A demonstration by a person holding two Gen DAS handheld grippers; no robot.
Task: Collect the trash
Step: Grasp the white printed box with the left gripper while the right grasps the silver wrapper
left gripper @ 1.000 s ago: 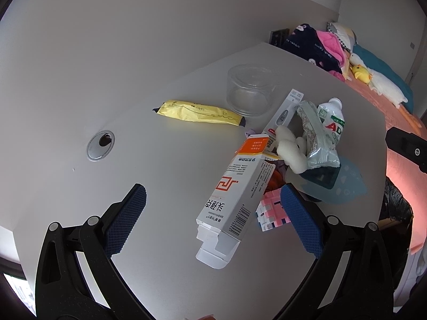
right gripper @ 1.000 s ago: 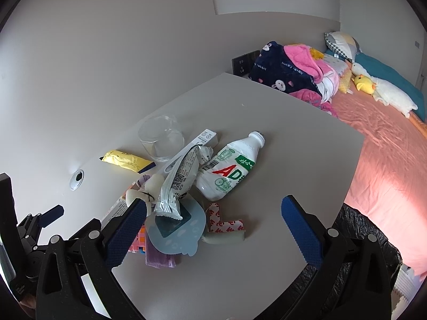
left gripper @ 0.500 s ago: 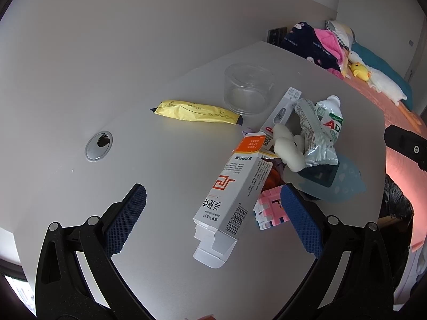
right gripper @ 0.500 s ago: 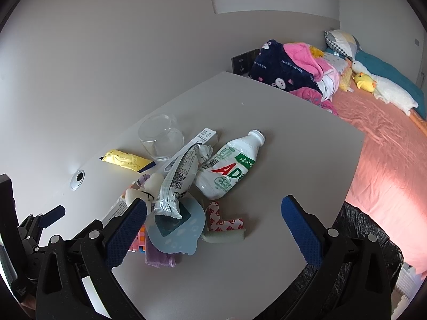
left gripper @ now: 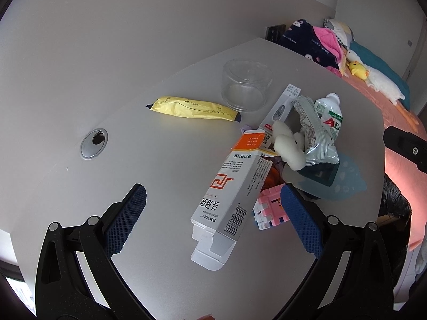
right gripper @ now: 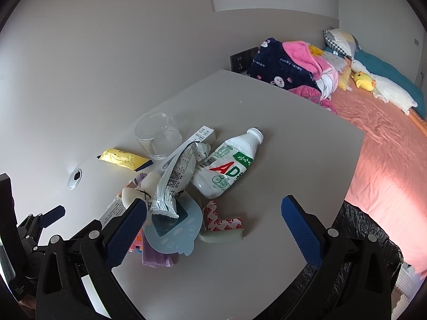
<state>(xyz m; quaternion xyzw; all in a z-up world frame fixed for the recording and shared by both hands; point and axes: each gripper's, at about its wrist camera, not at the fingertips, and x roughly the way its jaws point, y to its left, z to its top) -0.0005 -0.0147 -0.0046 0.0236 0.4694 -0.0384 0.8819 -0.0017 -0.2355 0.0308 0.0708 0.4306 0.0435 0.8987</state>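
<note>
One long white and grey cardboard box with an orange end [left gripper: 232, 186] is the piece of trash that sits right in front of your left gripper [left gripper: 210, 218]. It lies on the grey tabletop [left gripper: 160, 160], at the near side of the pile. Its long side runs away from you and leans a bit to the right. Its open white flap points back at you, and its orange end points at the far edge of the tabletop.

Your left gripper's two blue pads [left gripper: 124, 224] are wide apart and hold nothing. The near end of the box lies between them, closer to the right pad. So I think you can close across the thin way of the box, not along its long way.

Your right gripper [right gripper: 213, 229] is wide apart and empty too. It hangs over the other side of the pile, near the white plastic bottle with red letters [right gripper: 226, 168] and the silver snack wrapper [right gripper: 173, 184]. The box is mostly hidden from that side, so your left hand looks like the nearer one.

The black trash bag [right gripper: 371, 229] hangs just past the right edge of the tabletop. I think you must carry the box over the pile to reach it.
</note>
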